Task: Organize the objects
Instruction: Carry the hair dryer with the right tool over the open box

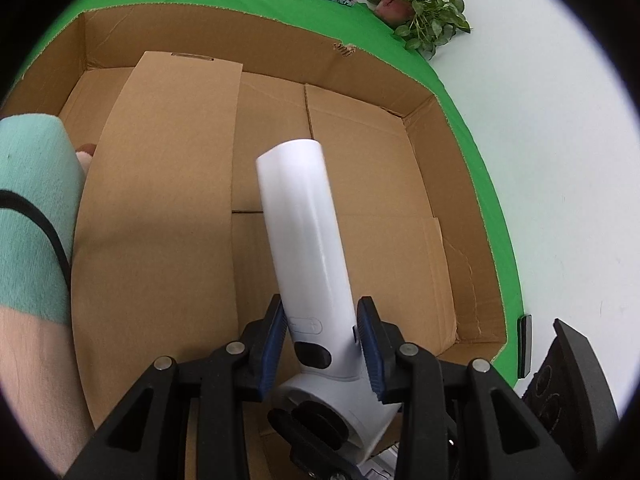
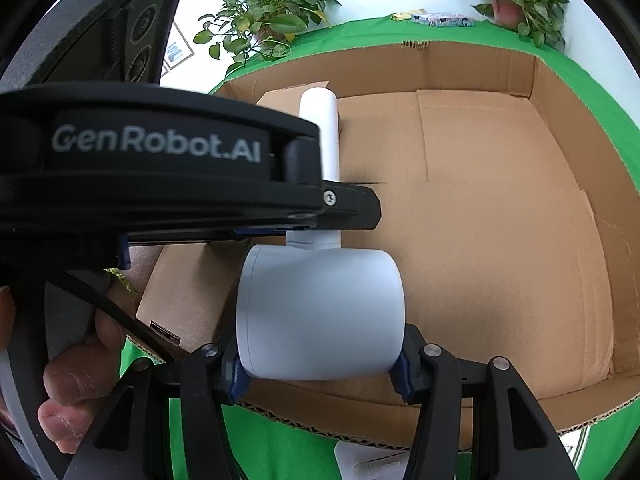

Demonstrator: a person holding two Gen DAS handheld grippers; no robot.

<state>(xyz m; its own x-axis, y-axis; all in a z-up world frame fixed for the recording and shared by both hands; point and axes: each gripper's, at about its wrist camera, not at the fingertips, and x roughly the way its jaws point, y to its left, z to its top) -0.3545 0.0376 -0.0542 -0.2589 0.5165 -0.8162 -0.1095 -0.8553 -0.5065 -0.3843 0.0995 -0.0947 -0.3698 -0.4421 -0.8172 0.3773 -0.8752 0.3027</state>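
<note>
A white hair dryer (image 1: 302, 240) hangs over the open cardboard box (image 1: 360, 64). My left gripper (image 1: 322, 344) is shut on its handle near the black switch; the handle points away into the box. My right gripper (image 2: 320, 372) is shut on the dryer's round white barrel (image 2: 320, 312). The left gripper body (image 2: 160, 168) crosses the left of the right wrist view, above the handle (image 2: 320, 132). A long closed carton (image 1: 160, 216) lies inside the box on its left side.
The box sits on a green cloth (image 2: 280, 456). Potted plants (image 2: 268, 16) (image 1: 420, 4) stand at the far edge with small packets (image 2: 440, 20) between them. A white wall is on the right. A black speaker (image 1: 568, 384) is at the near right.
</note>
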